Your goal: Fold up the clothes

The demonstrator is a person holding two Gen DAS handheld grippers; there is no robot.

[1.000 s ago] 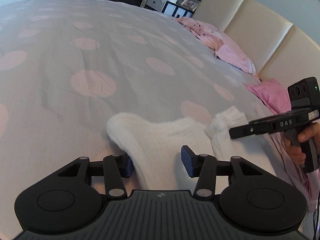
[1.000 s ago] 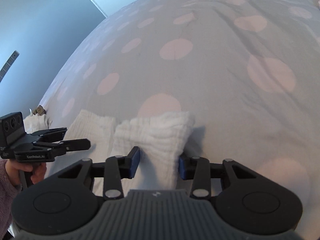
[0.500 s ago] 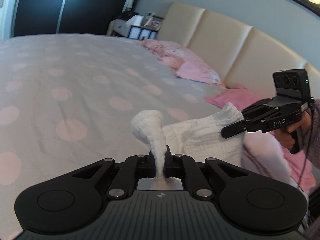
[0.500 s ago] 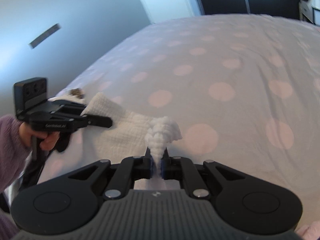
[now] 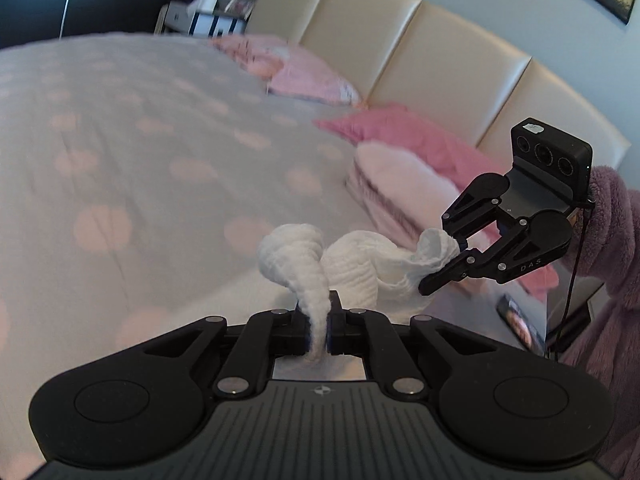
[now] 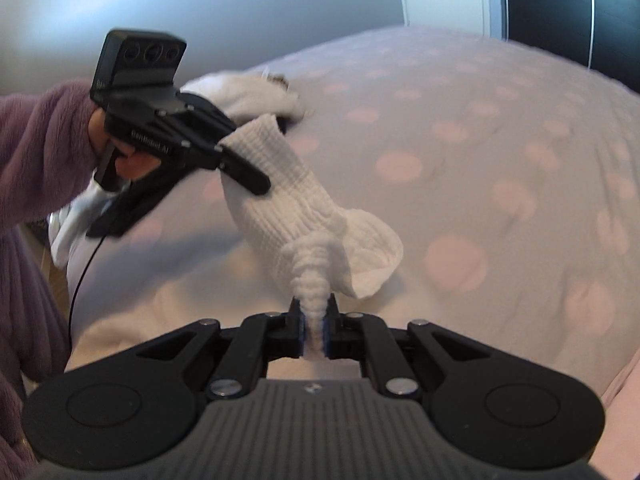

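The left tool (image 5: 318, 330) is clamped tight on a bunched edge of the white garment (image 5: 352, 264), and the right tool (image 6: 314, 330) likewise pinches its other end. The cloth hangs stretched between them above the dotted bed (image 6: 480, 160). Only the left view shows the headboard (image 5: 420, 48) and pink pillows (image 5: 404, 136) (the right view shows a purple sleeve (image 6: 36, 148)).

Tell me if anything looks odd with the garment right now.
The white ribbed knit garment is bunched into twisted ropes where the left tongs and right tongs pinch it, sagging crumpled between them, not flat for folding.
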